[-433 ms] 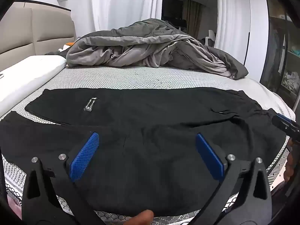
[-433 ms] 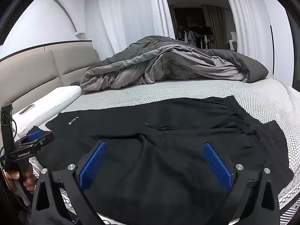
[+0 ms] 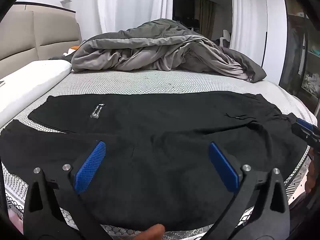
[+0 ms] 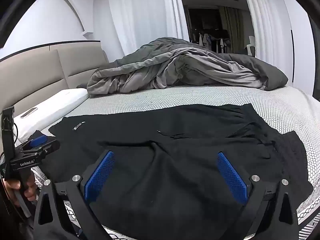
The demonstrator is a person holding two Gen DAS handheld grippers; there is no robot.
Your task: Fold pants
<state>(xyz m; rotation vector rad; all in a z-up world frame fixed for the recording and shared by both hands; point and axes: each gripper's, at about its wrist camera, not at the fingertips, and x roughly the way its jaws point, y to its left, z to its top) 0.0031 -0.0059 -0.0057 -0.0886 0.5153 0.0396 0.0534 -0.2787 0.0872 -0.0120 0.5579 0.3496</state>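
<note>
black pants (image 3: pixel 160 140) lengthwise left-right, waistband rightward

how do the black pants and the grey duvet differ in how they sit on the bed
The black pants lie spread out flat near the front edge of the bed; the grey duvet is bunched in a rumpled heap at the far side. The pants are plain black with a small label; the duvet shows a dark grey face and a lighter grey one. Both rest on the mattress, and neither the left gripper nor the right gripper holds them.

Crumpled grey duvet (image 3: pixel 164 54) on the mattress (image 3: pixel 140 82); white pillow (image 4: pixel 60 102) beside beige headboard (image 4: pixel 40 76).
</note>
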